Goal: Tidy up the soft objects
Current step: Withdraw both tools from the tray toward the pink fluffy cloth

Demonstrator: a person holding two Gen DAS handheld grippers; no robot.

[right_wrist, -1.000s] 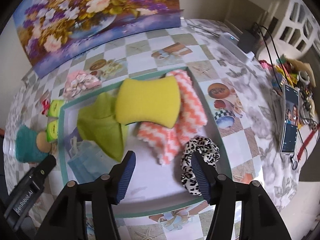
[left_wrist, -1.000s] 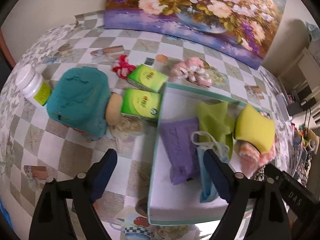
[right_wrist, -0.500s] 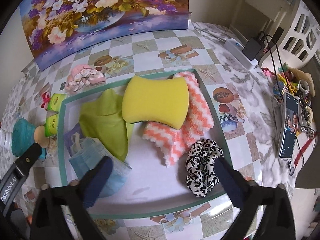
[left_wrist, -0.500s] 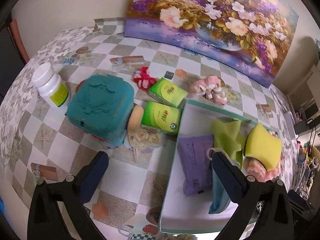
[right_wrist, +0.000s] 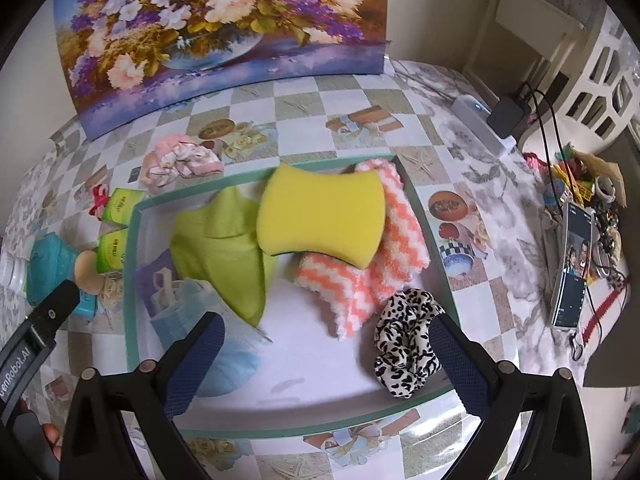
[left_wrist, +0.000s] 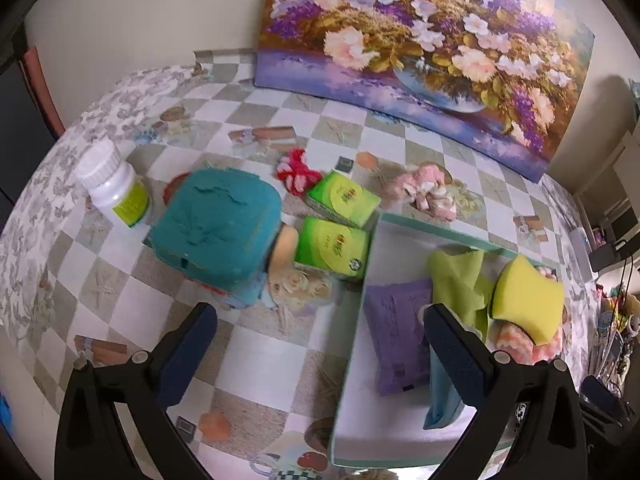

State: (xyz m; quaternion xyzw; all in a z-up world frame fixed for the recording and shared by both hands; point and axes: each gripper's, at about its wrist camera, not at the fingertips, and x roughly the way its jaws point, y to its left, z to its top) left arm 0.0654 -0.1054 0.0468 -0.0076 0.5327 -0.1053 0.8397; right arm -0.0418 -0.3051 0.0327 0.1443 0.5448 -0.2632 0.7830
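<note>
A shallow white tray with a teal rim (right_wrist: 132, 280) (left_wrist: 352, 332) holds a yellow sponge (right_wrist: 320, 220) (left_wrist: 526, 304), a lime cloth (right_wrist: 216, 248) (left_wrist: 460, 284), an orange-and-white fuzzy cloth (right_wrist: 372, 276), a leopard scrunchie (right_wrist: 404, 348), a blue face mask (right_wrist: 200, 336) and a purple packet (left_wrist: 396, 340). My right gripper (right_wrist: 324, 352) hangs open above the tray's front, nothing between its fingers. My left gripper (left_wrist: 316, 336) is open over the tray's left rim. A pink scrunchie (left_wrist: 428, 188) (right_wrist: 180, 160) and a red-white bow (left_wrist: 298, 172) lie outside the tray.
Left of the tray stand two green boxes (left_wrist: 336, 224), a teal soft block (left_wrist: 216, 232), a beige puff (left_wrist: 284, 248) and a white bottle (left_wrist: 116, 188). A flower painting (right_wrist: 224, 28) leans at the back. A phone (right_wrist: 572, 268), cables and clutter lie at the right edge.
Both grippers' jaws spread wider; the right fingers moved off the leopard scrunchie, which now lies free in the tray. The left view tilted up and shifted slightly left.
</note>
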